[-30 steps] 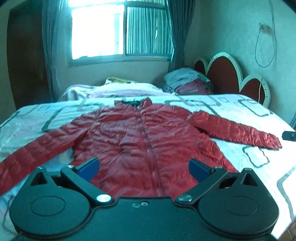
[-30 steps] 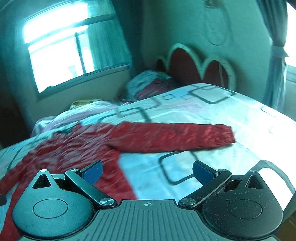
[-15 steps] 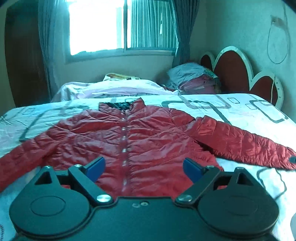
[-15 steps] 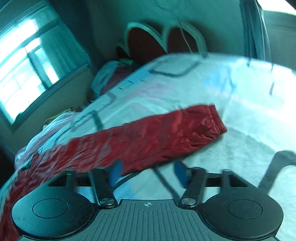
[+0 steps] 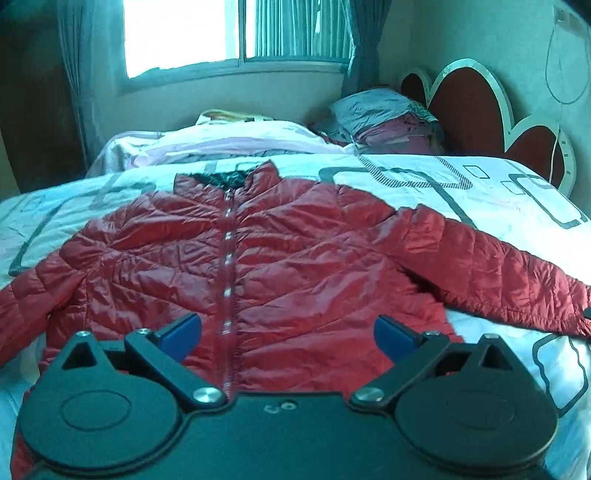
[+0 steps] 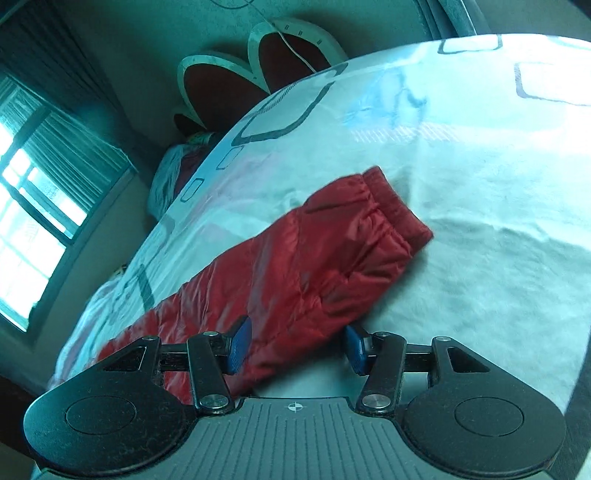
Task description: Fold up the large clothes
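A red quilted jacket (image 5: pixel 295 258) lies face up and zipped on the bed, collar away from me and both sleeves spread out. In the left wrist view my left gripper (image 5: pixel 288 336) hovers over the jacket's hem near the zip. Its jaws are wide and opening, with nothing gripped. In the right wrist view my right gripper (image 6: pixel 297 345) is rolled to one side and straddles the jacket's right sleeve (image 6: pixel 314 266), a little behind the cuff (image 6: pixel 399 206). Its jaws are closing with the sleeve between them, and the right pad (image 6: pixel 356 349) still stands clear of the fabric.
The bed has a white bedspread (image 5: pixel 517 192) with grey square patterns. A stack of folded bedding (image 5: pixel 384 122) lies by the red scalloped headboard (image 5: pixel 469 107). A pale blanket (image 5: pixel 221 144) lies along the far side under the window (image 5: pixel 221 33).
Both grippers have come closer to the jacket. The right one rolled, dropped to the sleeve end and narrowed its jaws around it. The left one shifted toward the zip line.
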`<state>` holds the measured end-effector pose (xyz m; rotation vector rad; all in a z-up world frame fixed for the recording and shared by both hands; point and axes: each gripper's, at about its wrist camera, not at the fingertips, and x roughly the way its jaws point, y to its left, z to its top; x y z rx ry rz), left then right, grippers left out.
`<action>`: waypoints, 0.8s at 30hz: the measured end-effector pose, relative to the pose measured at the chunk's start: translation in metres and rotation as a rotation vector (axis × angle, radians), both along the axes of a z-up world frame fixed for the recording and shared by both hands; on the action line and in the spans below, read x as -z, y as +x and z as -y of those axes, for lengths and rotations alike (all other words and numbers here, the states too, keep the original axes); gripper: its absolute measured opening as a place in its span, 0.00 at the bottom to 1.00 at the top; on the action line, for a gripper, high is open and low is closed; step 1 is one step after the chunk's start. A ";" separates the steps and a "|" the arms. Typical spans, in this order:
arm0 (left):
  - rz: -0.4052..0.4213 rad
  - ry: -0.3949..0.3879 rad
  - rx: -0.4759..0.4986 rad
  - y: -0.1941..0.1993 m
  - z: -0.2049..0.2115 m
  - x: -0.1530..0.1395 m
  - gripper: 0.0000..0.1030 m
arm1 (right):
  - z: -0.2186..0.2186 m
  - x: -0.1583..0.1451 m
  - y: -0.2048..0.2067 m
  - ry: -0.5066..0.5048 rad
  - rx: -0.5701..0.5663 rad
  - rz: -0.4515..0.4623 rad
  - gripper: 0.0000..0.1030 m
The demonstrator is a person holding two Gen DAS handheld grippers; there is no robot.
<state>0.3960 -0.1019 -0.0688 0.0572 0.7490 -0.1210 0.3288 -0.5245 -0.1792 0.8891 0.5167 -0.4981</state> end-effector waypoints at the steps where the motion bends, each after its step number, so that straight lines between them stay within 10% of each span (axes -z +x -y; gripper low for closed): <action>1: -0.007 0.008 0.003 0.002 -0.007 0.001 0.92 | -0.001 -0.002 0.005 -0.021 -0.009 -0.013 0.30; 3: -0.007 0.028 0.003 0.005 -0.020 0.001 0.85 | -0.005 -0.009 0.015 -0.066 -0.032 -0.028 0.07; 15: 0.009 -0.089 -0.049 0.023 -0.123 0.007 0.86 | -0.195 -0.117 0.075 -0.542 -0.477 0.121 0.06; 24: 0.005 -0.188 -0.093 0.025 -0.194 0.011 0.75 | -0.420 -0.091 0.102 -0.611 -0.996 0.126 0.06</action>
